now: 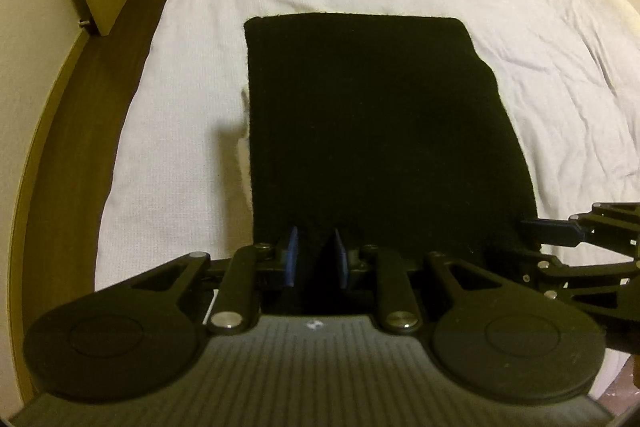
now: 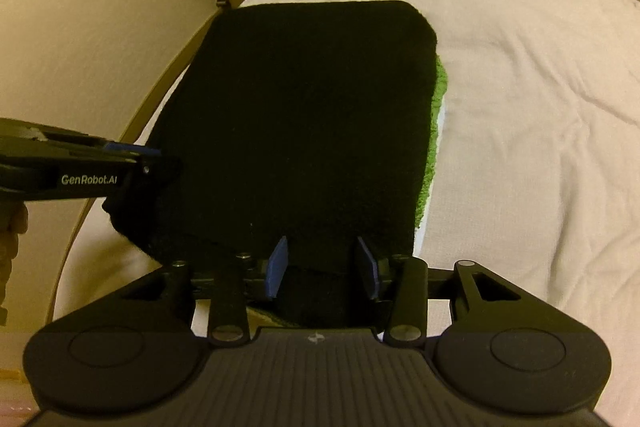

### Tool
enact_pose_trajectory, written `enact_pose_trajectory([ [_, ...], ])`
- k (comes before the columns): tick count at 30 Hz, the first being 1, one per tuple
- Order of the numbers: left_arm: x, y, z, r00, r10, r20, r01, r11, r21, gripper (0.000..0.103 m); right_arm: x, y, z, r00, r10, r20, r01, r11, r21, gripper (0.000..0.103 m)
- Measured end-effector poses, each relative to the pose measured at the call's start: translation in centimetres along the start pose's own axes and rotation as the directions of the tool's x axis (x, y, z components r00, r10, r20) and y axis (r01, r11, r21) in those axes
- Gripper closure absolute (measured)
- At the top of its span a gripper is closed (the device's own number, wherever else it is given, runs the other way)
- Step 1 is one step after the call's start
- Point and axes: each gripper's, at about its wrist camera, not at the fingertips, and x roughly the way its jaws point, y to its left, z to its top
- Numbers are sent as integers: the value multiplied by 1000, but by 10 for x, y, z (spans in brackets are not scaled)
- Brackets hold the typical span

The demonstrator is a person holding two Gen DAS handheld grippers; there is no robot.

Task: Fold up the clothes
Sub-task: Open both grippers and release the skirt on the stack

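Left gripper (image 1: 314,253) clamps the black cloth's (image 1: 372,131) near edge; right gripper (image 2: 322,267), jaws apart, straddles it; cloth extends toward 12 o'clock.

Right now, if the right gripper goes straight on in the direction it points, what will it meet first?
Most likely the black cloth: the right gripper points down at its near edge, which already lies between the parted pads. Below it peeks a green towel, then the white bedcover. Depth is hard to judge.
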Motion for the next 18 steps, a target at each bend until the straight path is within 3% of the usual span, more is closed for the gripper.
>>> enact_pose_trajectory([
  [3, -6, -8, 1, 999, 34, 4, -34, 999, -6, 84, -8, 3, -1, 1000, -14, 13, 14, 1000, -10, 58],
  [6, -26, -19, -1, 997, 73, -4, -73, 997, -30, 84, -28, 6, -2, 999, -15, 47, 16, 1000, -19, 51],
  [8, -42, -24, -1, 995, 95, -14, -95, 994, -55, 76, -50, 5, -6, 996, -10, 86, 11, 1000, -7, 37],
  [9, -50, -28, -2, 993, 119, -24, -120, 991, -63, 61, -60, 4, -8, 995, -9, 102, 9, 1000, 3, 32],
  [10, -59, -32, -4, 990, 140, -28, -142, 988, -65, 55, -69, 2, -11, 995, -11, 98, 10, 1000, 12, 22],
  [11, -68, -35, -6, 987, 156, -29, -158, 985, -64, 55, -77, 0, -14, 996, -12, 91, 10, 1000, 20, 14],
  [14, -94, -44, -13, 981, 189, -37, -191, 978, -80, 54, -98, -5, -20, 998, -14, 68, 12, 1000, 28, 14],
  [18, -128, -61, -26, 974, 227, -13, -227, 963, -146, 40, -120, -13, -30, 999, -6, 54, 5, 1000, 5, 14],
])
